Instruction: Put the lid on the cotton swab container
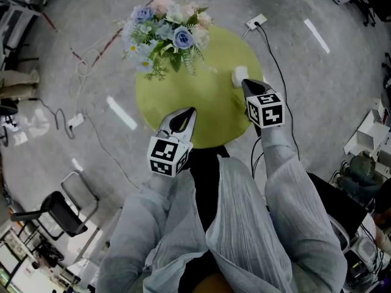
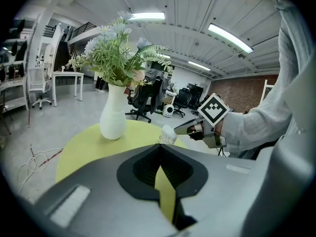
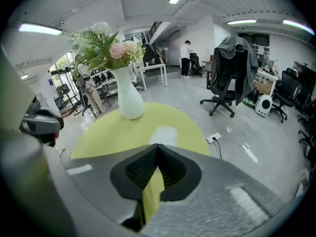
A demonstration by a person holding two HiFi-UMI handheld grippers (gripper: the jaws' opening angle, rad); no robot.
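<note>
Left gripper (image 1: 190, 113) and right gripper (image 1: 246, 85) are hovering pressed together, empty; cotton swab container (image 1: 240, 74) is probably handling light, slippery: pinch its sides.

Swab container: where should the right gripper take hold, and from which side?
Probably around its side wall, from the near table edge: the container stands upright just ahead of the right gripper, whose shut jaws must open first.
</note>
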